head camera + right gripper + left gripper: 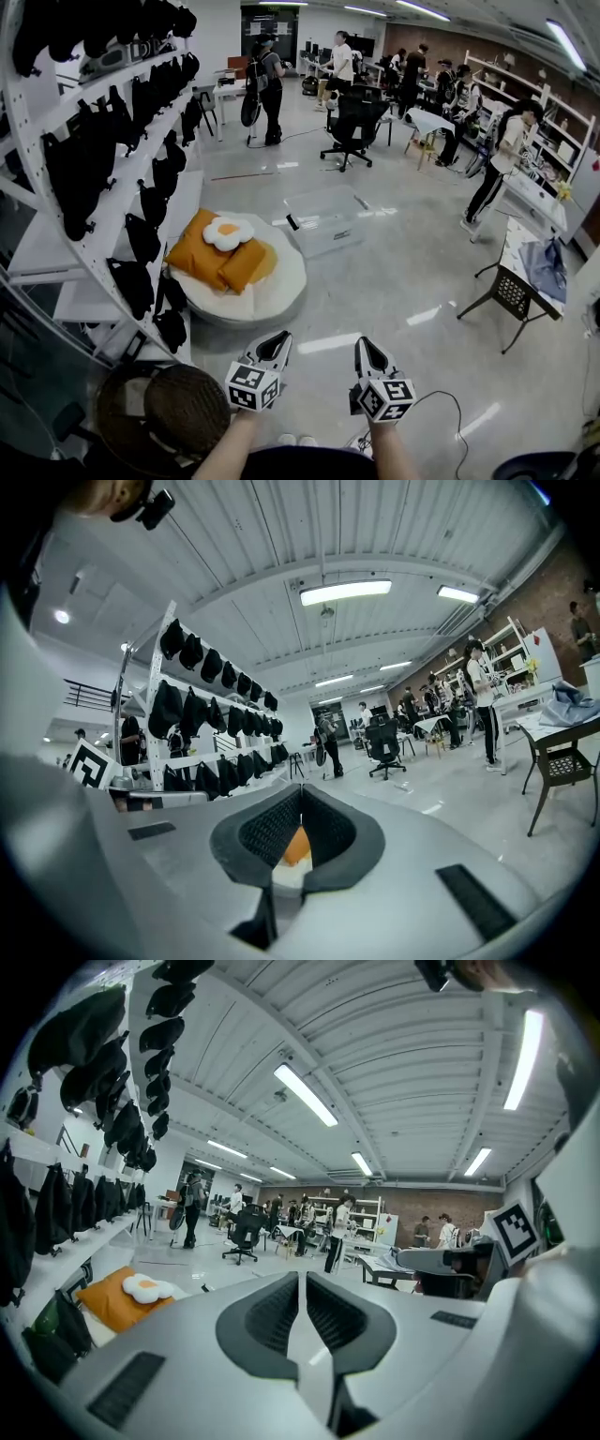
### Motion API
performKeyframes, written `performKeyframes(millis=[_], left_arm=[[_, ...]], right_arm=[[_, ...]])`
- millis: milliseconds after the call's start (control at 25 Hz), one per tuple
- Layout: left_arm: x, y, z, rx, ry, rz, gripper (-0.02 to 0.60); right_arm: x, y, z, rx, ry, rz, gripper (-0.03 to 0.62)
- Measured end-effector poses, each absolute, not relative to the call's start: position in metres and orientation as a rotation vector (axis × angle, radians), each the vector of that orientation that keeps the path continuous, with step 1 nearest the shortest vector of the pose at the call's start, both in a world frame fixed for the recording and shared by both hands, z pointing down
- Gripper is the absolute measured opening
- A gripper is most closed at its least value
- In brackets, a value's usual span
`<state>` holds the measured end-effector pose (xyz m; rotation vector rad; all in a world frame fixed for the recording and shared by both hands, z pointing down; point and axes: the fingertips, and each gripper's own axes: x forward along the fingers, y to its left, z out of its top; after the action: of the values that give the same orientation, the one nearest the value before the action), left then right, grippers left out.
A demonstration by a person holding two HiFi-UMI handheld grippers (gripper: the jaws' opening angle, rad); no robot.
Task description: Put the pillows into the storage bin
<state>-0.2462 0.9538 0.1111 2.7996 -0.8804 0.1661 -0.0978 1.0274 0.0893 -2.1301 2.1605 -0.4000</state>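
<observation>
Two orange pillows (230,262) and a fried-egg pillow (228,233) lie on a round white cushion (272,291) on the floor by the rack. A clear plastic storage bin (325,220) stands just to their right, further out. My left gripper (278,339) and right gripper (364,345) are held side by side, low and near me, well short of the pillows, both shut with nothing in them. The left gripper view has its shut jaws over the orange pillow (112,1299) and egg pillow (150,1288) at far left. An orange pillow (296,846) shows behind the right gripper's shut jaws.
A white rack (112,187) hung with black bags runs along the left. An office chair (352,127), a black folding chair (511,295), tables and several standing people fill the far and right side. A cable (450,412) trails on the floor near my right.
</observation>
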Motion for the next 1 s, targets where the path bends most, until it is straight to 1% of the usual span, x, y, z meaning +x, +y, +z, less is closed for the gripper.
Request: performKeyframes(millis=[40,120,160,240,320,440,520,1000], left_arm=[[-0.248,0.954,0.111,2.793,-0.883,0.155,0.023],[-0.252,0.956,0.113,2.780,-0.887,0.142,0.033],[-0.253,0.957,0.115,2.774,-0.889,0.140,0.063],[-0.256,0.960,0.120,2.760,-0.895,0.141,0.108],[-0.260,0.963,0.124,2.743,-0.897,0.143,0.168],[-0.265,0.964,0.128,2.721,-0.889,0.141,0.195],[-0.267,0.966,0.128,2.720,-0.884,0.138,0.200],[-0.289,0.958,0.116,2.764,-0.887,0.077,0.206]], right_arm=[[-0.098,1.028,0.088,-2.128,2.151,-0.403,0.003],[-0.098,1.031,0.092,-2.113,2.145,-0.422,0.029],[-0.098,1.033,0.096,-2.104,2.142,-0.436,0.041],[-0.099,1.037,0.102,-2.090,2.129,-0.470,0.113],[-0.100,1.041,0.107,-2.087,2.114,-0.501,0.174],[-0.100,1.045,0.113,-2.098,2.083,-0.539,0.195],[-0.100,1.048,0.116,-2.109,2.061,-0.557,0.196],[-0.116,1.057,0.101,-2.146,2.021,-0.471,0.198]])
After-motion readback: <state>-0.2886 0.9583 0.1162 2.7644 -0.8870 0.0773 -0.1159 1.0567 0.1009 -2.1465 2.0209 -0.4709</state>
